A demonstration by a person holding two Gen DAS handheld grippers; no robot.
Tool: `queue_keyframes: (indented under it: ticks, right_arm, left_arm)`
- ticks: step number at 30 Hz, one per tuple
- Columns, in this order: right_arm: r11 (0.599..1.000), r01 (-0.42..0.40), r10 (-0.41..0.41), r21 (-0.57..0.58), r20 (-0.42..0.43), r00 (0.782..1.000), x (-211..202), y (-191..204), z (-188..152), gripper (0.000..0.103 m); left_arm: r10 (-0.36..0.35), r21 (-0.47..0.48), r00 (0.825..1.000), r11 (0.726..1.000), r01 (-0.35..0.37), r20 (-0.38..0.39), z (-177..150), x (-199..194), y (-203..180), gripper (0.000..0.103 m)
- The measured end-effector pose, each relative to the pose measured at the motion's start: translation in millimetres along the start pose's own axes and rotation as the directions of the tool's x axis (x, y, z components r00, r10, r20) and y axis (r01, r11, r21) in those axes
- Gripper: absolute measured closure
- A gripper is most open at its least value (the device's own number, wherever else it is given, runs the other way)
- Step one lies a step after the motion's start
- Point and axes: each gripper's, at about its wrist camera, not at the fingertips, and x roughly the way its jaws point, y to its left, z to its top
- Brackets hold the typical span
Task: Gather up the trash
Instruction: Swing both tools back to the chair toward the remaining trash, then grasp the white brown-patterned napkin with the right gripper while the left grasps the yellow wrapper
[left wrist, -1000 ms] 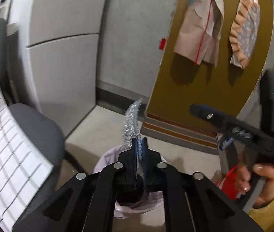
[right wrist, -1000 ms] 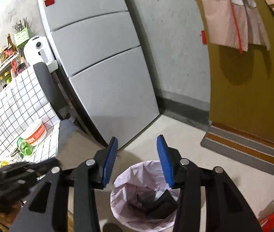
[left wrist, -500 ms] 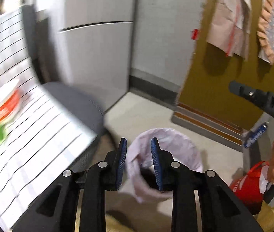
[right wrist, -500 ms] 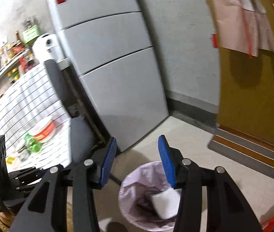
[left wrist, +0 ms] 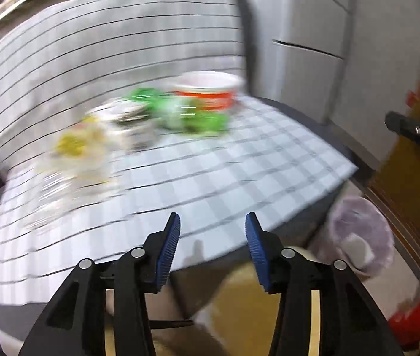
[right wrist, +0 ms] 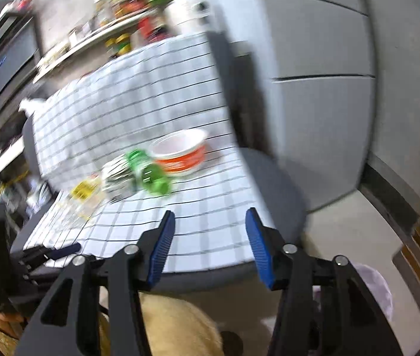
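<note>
Both my tools face the checked cloth (left wrist: 210, 178) on the seat, each empty. My left tool (left wrist: 212, 246), bottom centre of its frame, has its jaws apart and opening, nothing between them; my right tool (right wrist: 210, 243), likewise low and centre, is also opening on bare air. The trash sits in a cluster mid-frame: a red-and-white bowl (right wrist: 180, 151), a green bottle (right wrist: 149, 172) lying on its side just left of it, a dark-striped wrapper (right wrist: 115, 175) touching the bottle, and farther left what looks like a clear bottle with a yellow label (right wrist: 83, 191), though blur makes that a guess. The lined bin (left wrist: 358, 231) stands on the floor at lower right of the left view, beside the seat.

The step now, as I judge it, is reaching for the next piece. Best to take the bowl by its rim with the right tool and the bottle across its body with the left, approaching slowly so the cloth does not drag.
</note>
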Motion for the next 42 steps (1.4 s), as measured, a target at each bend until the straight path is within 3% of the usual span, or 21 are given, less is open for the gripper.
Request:
queue_keyframes:
  ticks: [6,13,22,28,31,34,39,42]
  right_arm:
    - [0.978,-0.135,0.122,-0.159,-0.087,0.989,64,76,24,0.050]
    - [0.921,-0.177,0.129,-0.347,-0.155,0.979,144,145,46,0.050]
    - [0.846,-0.117,0.001,-0.520,-0.217,0.976,238,188,52,0.050]
    - [0.803,-0.112,-0.045,-0.585,-0.247,0.968,262,200,54,0.050]
    - [0.770,-0.122,-0.061,-0.626,-0.262,0.963,271,210,57,0.050]
    - [0.765,-0.131,-0.058,-0.631,-0.271,0.961,280,218,64,0.051]
    - [0.753,-0.129,-0.035,-0.645,-0.236,0.971,293,230,69,0.061]
    - [0.720,-0.128,-0.033,-0.682,-0.218,0.975,301,241,65,0.063]
  left_arm:
    - [0.178,-0.156,0.983,0.973,-0.170,0.039,3,-19,87,0.050]
    - [0.289,-0.278,0.956,0.924,-0.263,0.054,16,-24,161,0.050]
    - [0.262,-0.320,0.964,0.918,-0.236,0.042,19,0,189,0.050]
    - [0.259,-0.331,0.965,0.915,-0.231,0.042,18,6,197,0.050]
    - [0.258,-0.345,0.965,0.910,-0.229,0.041,18,8,202,0.050]
    - [0.259,-0.353,0.965,0.907,-0.229,0.041,18,8,204,0.050]
    - [0.262,-0.353,0.964,0.907,-0.231,0.041,17,7,205,0.050]
    - [0.260,-0.350,0.965,0.908,-0.230,0.041,18,7,206,0.050]
